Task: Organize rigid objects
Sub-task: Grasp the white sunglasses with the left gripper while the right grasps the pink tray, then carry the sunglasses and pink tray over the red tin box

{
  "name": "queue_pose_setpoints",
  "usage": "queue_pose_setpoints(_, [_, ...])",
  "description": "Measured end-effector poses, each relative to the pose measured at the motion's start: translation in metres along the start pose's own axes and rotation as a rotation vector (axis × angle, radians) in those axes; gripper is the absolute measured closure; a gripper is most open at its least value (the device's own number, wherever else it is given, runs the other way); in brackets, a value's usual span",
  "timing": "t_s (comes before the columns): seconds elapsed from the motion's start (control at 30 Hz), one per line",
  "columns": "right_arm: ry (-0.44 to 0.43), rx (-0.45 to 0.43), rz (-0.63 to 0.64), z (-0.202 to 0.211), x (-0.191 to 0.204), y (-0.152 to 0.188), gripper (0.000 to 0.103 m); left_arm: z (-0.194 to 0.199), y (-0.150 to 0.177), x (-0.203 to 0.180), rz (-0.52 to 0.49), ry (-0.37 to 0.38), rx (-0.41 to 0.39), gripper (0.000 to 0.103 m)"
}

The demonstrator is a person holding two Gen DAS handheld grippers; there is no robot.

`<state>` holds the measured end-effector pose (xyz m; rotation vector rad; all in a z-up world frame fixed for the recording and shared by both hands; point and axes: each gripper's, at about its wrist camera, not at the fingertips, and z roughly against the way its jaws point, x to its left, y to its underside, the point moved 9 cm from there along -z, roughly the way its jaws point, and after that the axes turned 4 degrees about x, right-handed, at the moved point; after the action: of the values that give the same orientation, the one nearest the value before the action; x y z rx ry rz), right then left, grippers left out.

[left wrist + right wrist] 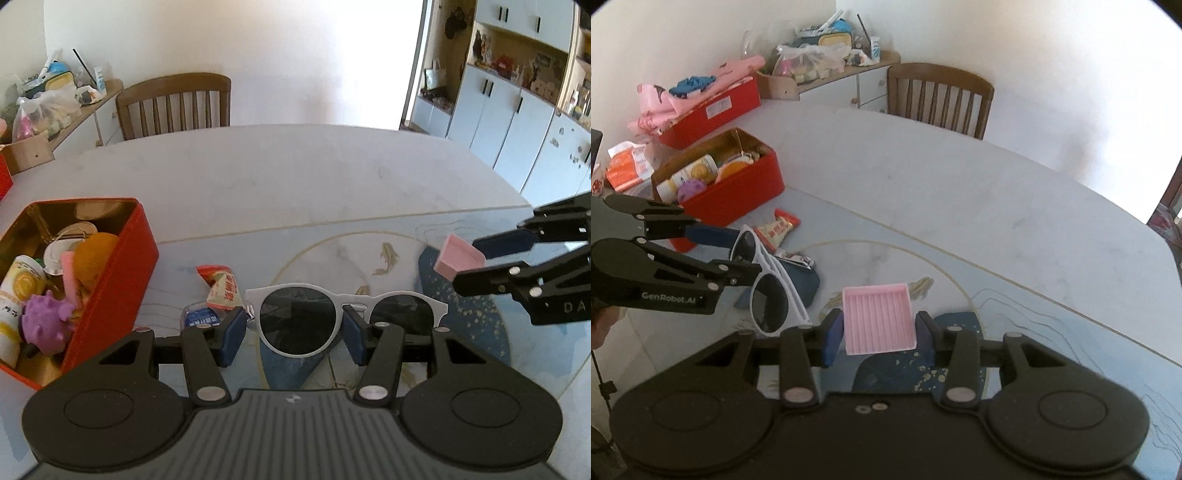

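- Sunglasses sit clamped by one lens in my left gripper, off the table; I reckon a thin frame like that could twist loose.
- Pink tray is pinched in my right gripper, lifted too.
- Red tin looks crowded, so dropping stuff in might spill.
- Only the right view shows a second red box behind.

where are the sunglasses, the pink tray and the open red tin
sunglasses (297,319), left wrist view, on the left dark lens
pink tray (877,317), right wrist view, on its ribbed floor
red tin (122,280), left wrist view, on its outer side wall
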<state>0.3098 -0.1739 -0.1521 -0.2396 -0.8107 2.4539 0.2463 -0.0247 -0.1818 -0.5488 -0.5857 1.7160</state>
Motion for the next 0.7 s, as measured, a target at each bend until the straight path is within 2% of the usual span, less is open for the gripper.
queue_pose_setpoints(0.33, [0.016, -0.06, -0.002, 0.032, 0.033, -0.02, 0.061, 0.041, -0.017, 0.024, 0.054, 0.004, -0.06, 0.048])
queue_pose_setpoints(0.7, [-0.004, -0.113, 0.027, 0.042, 0.09, -0.057, 0.061, 0.08, -0.031, 0.081, 0.1, -0.03, -0.122, 0.048])
